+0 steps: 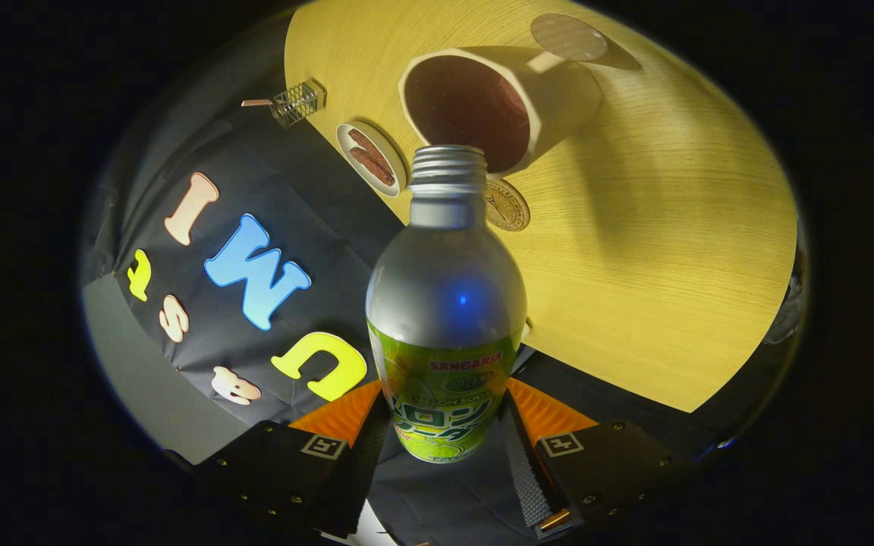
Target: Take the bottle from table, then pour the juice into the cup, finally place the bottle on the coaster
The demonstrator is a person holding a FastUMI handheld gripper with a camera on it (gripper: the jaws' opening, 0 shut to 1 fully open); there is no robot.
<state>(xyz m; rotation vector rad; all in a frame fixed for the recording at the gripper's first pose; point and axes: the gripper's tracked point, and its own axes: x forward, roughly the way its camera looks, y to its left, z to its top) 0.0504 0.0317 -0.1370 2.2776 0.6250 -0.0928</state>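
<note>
Hand-held gripper (444, 425) clamped on silver aluminium bottle with green label (444, 318), centre frame, uncapped, tilted toward beige cup with dark interior (482, 106) at upper centre. Round grey coaster (568, 36) beyond cup on yellow wooden worktop (672, 250).

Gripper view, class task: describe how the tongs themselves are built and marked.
The tongs have two black block-shaped bodies studded with small screws. Each carries a square black-and-white marker tag. The inner faces of the fingers are ribbed.
</note>
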